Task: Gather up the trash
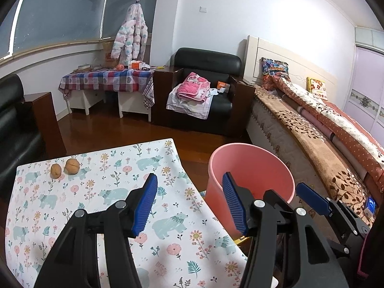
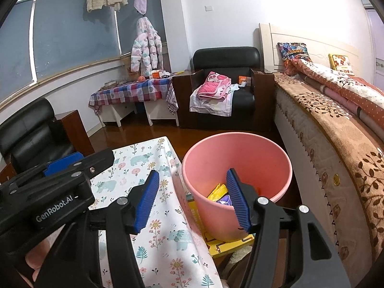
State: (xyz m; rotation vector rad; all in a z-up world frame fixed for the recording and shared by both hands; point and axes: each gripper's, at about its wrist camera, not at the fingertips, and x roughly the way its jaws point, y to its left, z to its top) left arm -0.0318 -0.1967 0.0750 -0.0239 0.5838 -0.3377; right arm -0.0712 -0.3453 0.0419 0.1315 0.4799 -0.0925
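Two brown walnuts (image 1: 65,167) lie at the far left of the table with the floral bear cloth (image 1: 108,192). A pink bin (image 1: 252,175) stands on the floor right of the table; in the right wrist view the bin (image 2: 240,168) holds yellow and purple wrappers (image 2: 220,195). My left gripper (image 1: 189,204) is open and empty above the table's right edge. My right gripper (image 2: 192,201) is open and empty, over the gap between table and bin. The right gripper also shows in the left wrist view (image 1: 319,201), the left gripper in the right wrist view (image 2: 60,168).
A bed (image 1: 312,124) runs along the right. A black armchair (image 1: 204,91) with pink cloth stands at the back, next to a checked-cloth side table (image 1: 108,79). A black chair (image 2: 31,134) is at left. A yellow mat (image 2: 228,242) lies under the bin.
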